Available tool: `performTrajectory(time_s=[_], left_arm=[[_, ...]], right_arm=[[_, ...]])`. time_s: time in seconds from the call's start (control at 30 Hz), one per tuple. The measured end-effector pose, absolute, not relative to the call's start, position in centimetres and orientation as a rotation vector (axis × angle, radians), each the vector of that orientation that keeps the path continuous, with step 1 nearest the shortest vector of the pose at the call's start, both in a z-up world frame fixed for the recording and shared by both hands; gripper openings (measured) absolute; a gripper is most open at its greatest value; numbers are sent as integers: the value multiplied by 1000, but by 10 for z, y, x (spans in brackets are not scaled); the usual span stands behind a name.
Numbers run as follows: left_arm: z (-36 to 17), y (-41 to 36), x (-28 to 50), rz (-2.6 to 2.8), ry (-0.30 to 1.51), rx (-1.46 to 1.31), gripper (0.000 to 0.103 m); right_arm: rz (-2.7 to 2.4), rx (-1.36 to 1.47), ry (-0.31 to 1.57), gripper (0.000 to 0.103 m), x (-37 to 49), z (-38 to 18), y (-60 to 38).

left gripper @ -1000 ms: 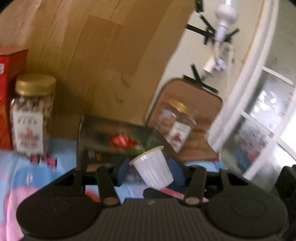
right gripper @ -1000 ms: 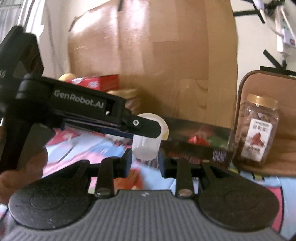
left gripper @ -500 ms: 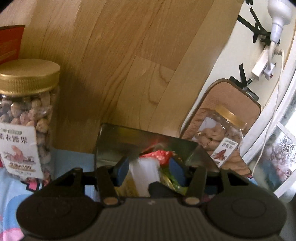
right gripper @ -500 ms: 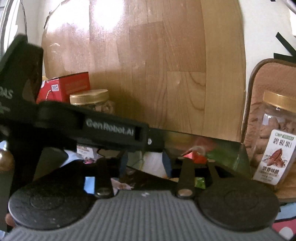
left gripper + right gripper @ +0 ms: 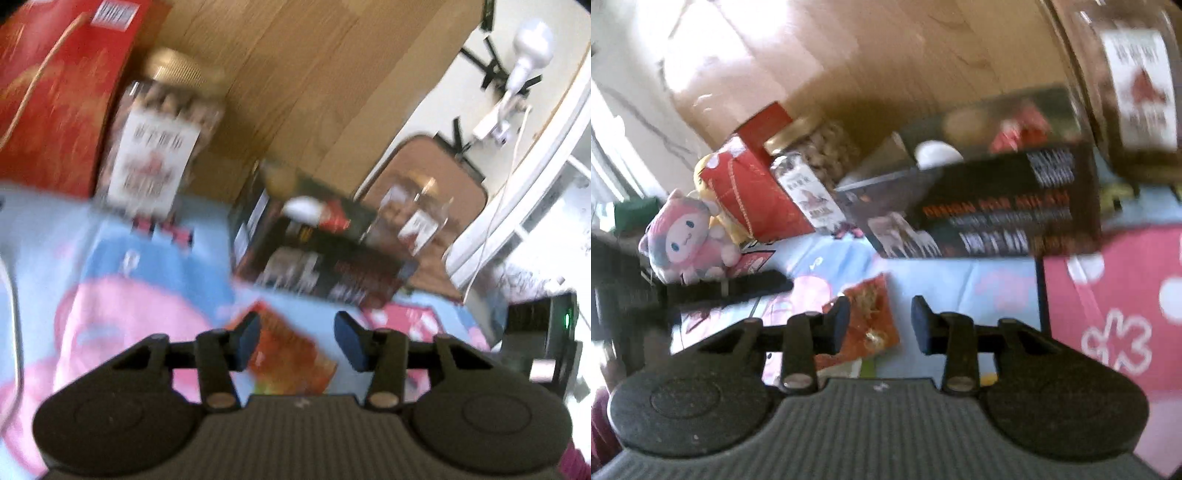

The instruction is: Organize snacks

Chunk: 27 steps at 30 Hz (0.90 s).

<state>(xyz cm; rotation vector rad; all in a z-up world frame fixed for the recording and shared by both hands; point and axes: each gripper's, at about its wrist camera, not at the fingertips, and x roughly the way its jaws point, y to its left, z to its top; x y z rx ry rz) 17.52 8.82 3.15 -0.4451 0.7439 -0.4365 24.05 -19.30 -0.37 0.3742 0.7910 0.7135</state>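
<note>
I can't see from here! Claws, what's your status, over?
Left claw open, empty. Right claw open, empty. White cup sits in the dark box. Orange snack packet on the cloth below both claws, nothing blocking it.

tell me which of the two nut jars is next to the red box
The gold-lidded nut jar on the left side, standing against the red box. The other nut jar stands on the far side of the black box, by the brown mat.

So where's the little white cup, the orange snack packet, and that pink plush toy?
white cup point(image 5: 938, 154), right wrist view, on its rounded top showing inside the dark box.
orange snack packet point(image 5: 873, 314), right wrist view, middle of the wrapper lying on the cloth.
pink plush toy point(image 5: 683, 236), right wrist view, on its face.
</note>
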Motion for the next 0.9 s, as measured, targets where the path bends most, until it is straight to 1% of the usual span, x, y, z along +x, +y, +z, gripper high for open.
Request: performTrajectory(time_s=[0.13,0.17,0.27,0.3,0.33,0.37,0.4,0.47,0.53,0.6,0.77,0.9], left_arm=[[3,95,180,-416,852,-531,35],[0,96,180,-418,844,-542,34],[-4,98,177,-422,843,-556,34],[-5,101,177,-424,844,-572,36],[-6,103,178,-431,846,-594,38],[-7,106,179,-440,846,-617,44],[-8,108,179,-449,840,-640,51],[-9,112,180,-449,830,-669,53],[-10,115,181,-448,830,-699,49],[-9,115,180,-430,830,-694,30],[10,120,164,-444,757,-709,27],[31,120,141,-468,692,-701,27]], right_arm=[[685,469,883,41,244,-14,-197],[692,494,911,41,246,-17,-195],[718,553,927,41,245,-21,-189],[727,555,932,41,246,-21,-184],[723,544,923,38,245,-20,-179],[718,523,911,28,245,-18,-174],[707,496,894,23,244,-16,-168],[707,481,858,15,240,-12,-165],[716,481,842,13,236,-9,-163],[720,476,818,13,229,-4,-161],[736,419,714,12,207,18,-163],[745,373,608,12,178,38,-159]])
